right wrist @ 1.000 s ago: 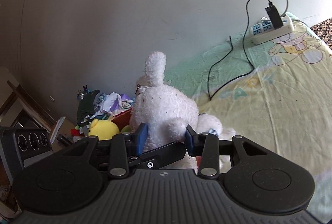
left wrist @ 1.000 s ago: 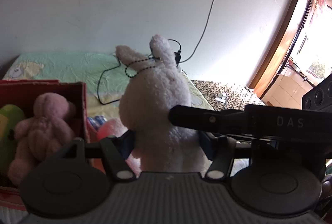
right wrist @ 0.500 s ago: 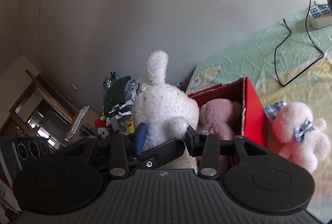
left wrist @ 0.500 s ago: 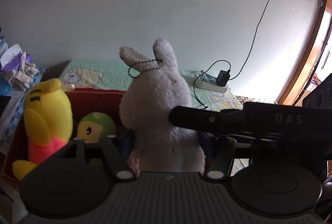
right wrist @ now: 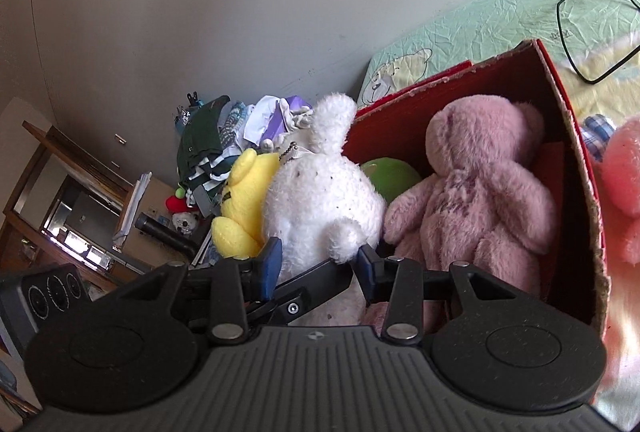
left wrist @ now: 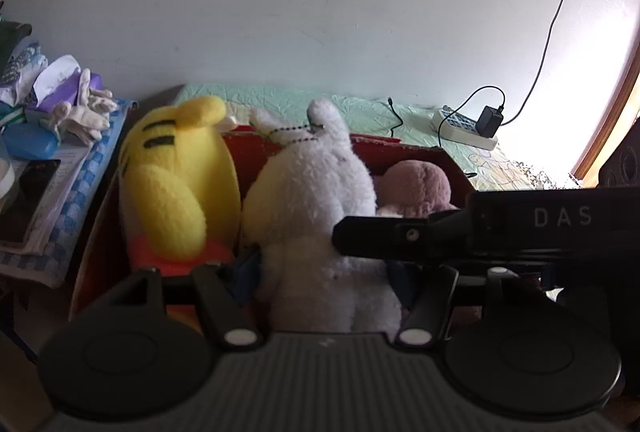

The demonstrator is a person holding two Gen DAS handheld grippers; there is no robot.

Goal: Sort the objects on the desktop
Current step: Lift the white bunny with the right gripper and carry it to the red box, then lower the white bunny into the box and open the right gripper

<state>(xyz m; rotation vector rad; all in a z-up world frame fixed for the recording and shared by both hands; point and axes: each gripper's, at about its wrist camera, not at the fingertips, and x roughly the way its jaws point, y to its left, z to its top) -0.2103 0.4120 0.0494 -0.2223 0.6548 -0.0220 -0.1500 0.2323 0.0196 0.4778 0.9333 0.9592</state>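
Observation:
Both grippers are shut on the white plush rabbit, which also shows in the right wrist view. My left gripper and my right gripper hold it from two sides over the red cardboard box. Its lower body sits between a yellow plush and a mauve teddy bear inside the box. A green plush lies behind the rabbit. The right gripper's arm crosses the left wrist view.
A pink plush lies outside the box on the green bedsheet. A power strip with charger lies by the wall. To the left stand a pile of clothes and gloves and a phone.
Both grippers have carried the rabbit leftward and down from above the bedsheet to the box. The yellow plush and the mauve bear have come close on either side.

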